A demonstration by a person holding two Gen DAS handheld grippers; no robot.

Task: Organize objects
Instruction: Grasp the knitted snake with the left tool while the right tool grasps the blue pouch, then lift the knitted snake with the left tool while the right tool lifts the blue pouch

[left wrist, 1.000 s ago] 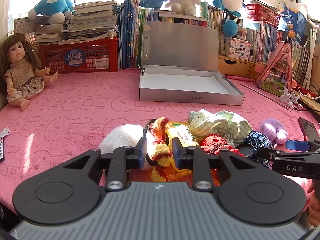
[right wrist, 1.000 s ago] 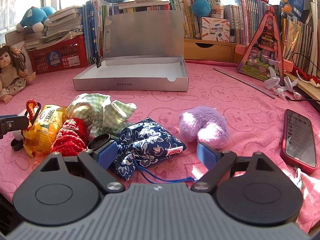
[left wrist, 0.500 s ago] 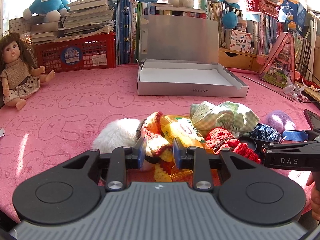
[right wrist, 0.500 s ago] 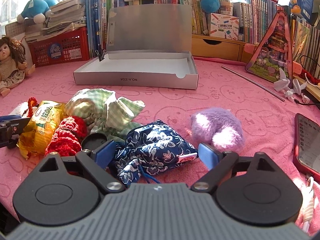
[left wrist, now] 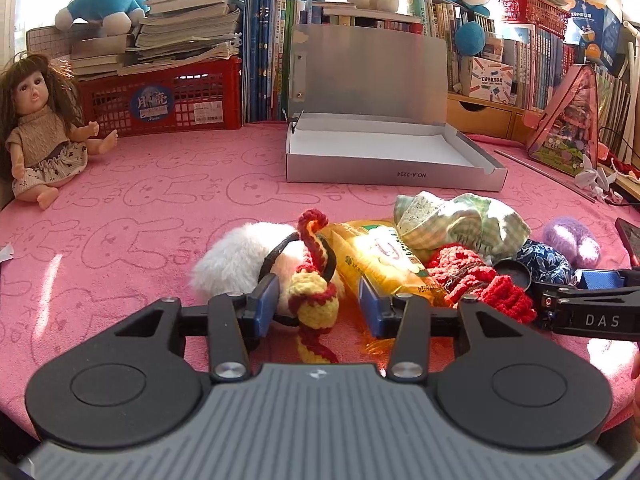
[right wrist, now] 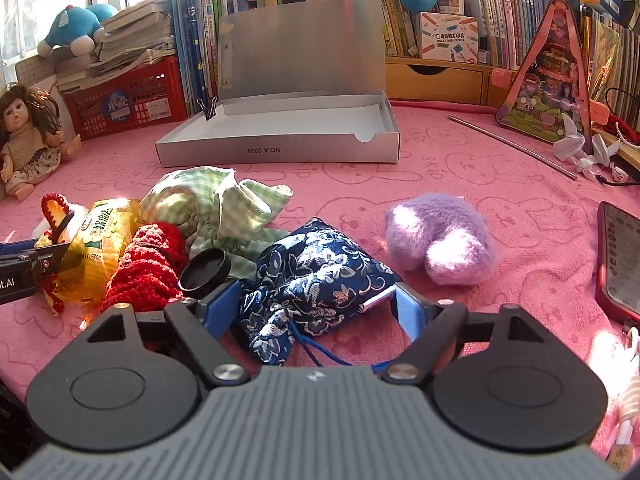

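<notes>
I am holding my left gripper [left wrist: 318, 306] low over the pink cloth [left wrist: 140, 216], its two blue pads standing apart on either side of the little yellow-and-red crochet toy [left wrist: 316, 300]; the pads are bracketing it rather than pinching it, as far as I can tell, because I am lining up so that the knitted body sits between them and the white fluffy ball [left wrist: 240, 256] and the yellow snack packet [left wrist: 384, 260] stay outside. My right gripper [right wrist: 308, 310] is sitting wide open around the dark blue flowered pouch [right wrist: 316, 268], one pad at each flank with the cord trailing back toward me, so a close should be catching the fabric body and not the small black lid [right wrist: 206, 268] just to its left. Everything is lying in one loose heap near me: the red knitted piece [right wrist: 148, 264], the green checked cloth [right wrist: 212, 204] draped behind it, and the purple fuzzy toy [right wrist: 436, 236] off to the right on its own. The open silver box [right wrist: 280, 152] is waiting well beyond the heap with its lid propped upright, and I judge that is where these things are meant to go, which is why I am approaching from the near side, facing it.
</notes>
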